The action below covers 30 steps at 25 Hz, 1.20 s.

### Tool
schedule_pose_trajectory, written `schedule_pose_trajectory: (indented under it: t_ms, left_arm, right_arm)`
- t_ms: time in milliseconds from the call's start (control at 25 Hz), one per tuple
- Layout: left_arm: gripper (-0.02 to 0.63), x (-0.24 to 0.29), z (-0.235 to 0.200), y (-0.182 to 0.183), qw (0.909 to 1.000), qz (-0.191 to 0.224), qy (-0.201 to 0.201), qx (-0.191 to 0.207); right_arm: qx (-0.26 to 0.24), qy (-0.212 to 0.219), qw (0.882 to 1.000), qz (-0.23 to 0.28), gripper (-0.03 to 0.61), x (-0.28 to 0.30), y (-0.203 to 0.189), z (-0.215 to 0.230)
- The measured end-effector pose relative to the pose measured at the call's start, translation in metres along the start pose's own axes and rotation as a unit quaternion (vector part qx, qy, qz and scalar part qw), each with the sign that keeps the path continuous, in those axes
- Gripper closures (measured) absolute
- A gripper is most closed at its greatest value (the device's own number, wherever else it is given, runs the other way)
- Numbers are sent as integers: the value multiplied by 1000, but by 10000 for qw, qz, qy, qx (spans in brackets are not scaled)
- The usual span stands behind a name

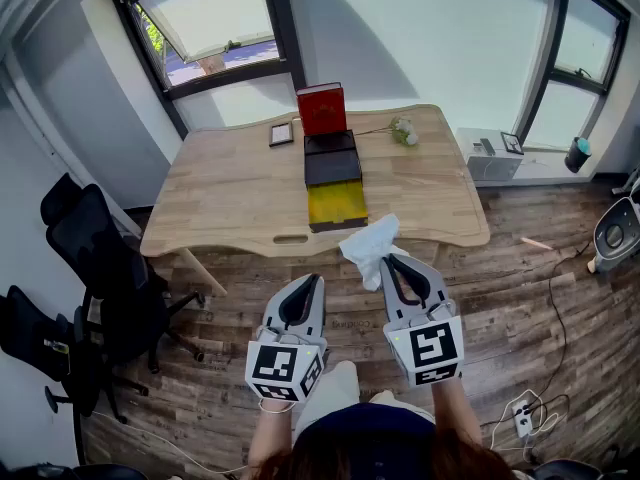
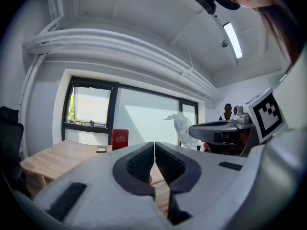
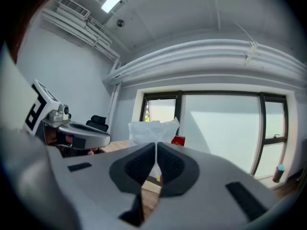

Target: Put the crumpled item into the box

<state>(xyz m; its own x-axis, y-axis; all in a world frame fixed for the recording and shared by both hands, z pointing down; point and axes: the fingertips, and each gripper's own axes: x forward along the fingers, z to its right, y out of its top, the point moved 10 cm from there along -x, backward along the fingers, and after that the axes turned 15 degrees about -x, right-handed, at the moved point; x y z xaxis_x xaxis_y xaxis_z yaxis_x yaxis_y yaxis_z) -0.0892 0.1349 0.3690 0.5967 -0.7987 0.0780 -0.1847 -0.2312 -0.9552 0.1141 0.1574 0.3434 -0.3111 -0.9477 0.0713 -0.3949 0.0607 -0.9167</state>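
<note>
My right gripper (image 1: 386, 259) is shut on a crumpled white plastic item (image 1: 369, 241), held in the air just before the table's near edge. The same crumpled item (image 3: 152, 131) sticks up between the closed jaws in the right gripper view, and the left gripper view shows the crumpled item (image 2: 183, 126) too. On the wooden table (image 1: 230, 188) lies a long black box (image 1: 332, 180) with a yellow near compartment (image 1: 337, 206) and a red upright lid (image 1: 321, 109). My left gripper (image 1: 310, 280) is shut and holds nothing, lower and to the left; its jaws meet in the left gripper view (image 2: 154, 143).
A small dark frame (image 1: 282, 134) and a sprig of white flowers (image 1: 403, 130) lie on the table's far side. Black office chairs (image 1: 95, 268) stand at the left. A white appliance (image 1: 490, 156) sits by the right window, and cables (image 1: 545, 368) run over the wooden floor.
</note>
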Motion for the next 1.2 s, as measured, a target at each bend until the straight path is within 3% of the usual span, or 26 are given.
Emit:
schedule_pose_trajectory:
  t_ms: [480, 1200]
  left_arm:
    - [584, 5, -6, -1, 10000, -29, -30, -25]
    - [584, 45, -71, 19, 9997, -43, -208, -125]
  right_arm:
    - [117, -113, 9999, 0, 548, 5, -4, 2]
    - [24, -313, 9994, -158, 548, 77, 7, -2]
